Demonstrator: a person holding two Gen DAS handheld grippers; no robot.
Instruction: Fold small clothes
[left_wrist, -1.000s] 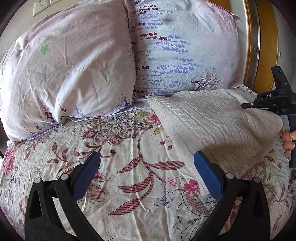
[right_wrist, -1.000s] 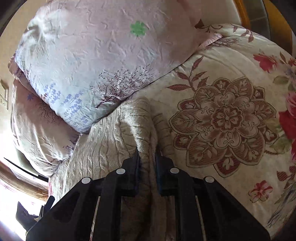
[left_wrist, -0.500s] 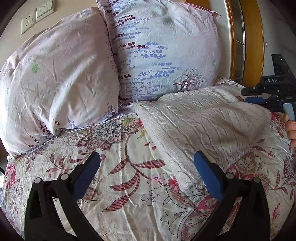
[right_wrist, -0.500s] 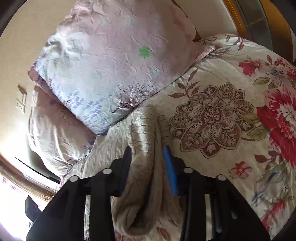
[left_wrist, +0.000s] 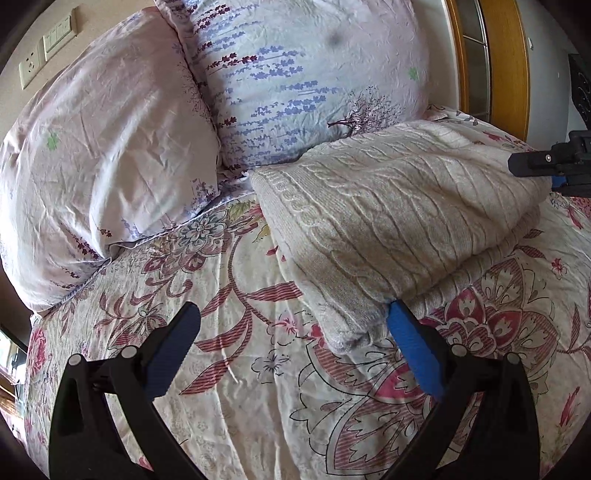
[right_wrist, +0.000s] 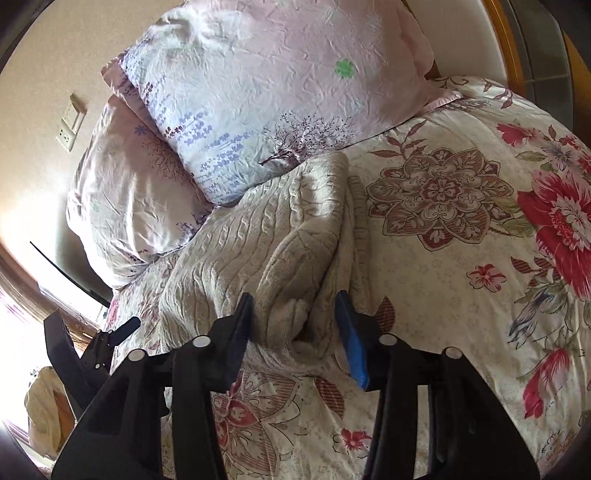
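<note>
While both my claws gape wide — left gripper (left_wrist: 291, 325), right gripper (right_wrist: 295, 314) — neither holds anything. One folded sweater (left_wrist: 399, 206) lies on one floral quilt (left_wrist: 236, 369) — two pillows (left_wrist: 107, 158) behind.

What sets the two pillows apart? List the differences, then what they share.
The left pillow is mostly plain pale pink, with a sparse print; the right pillow has dense rows of blue-purple sprigs and a small tree.
The right pillow overlaps the left pillow's edge.
The folded sweater rests against the right pillow; the left pillow stands apart from it.
Both are crinkled, carry a small green clover mark, and lean at the head of the floral bedspread.
</note>
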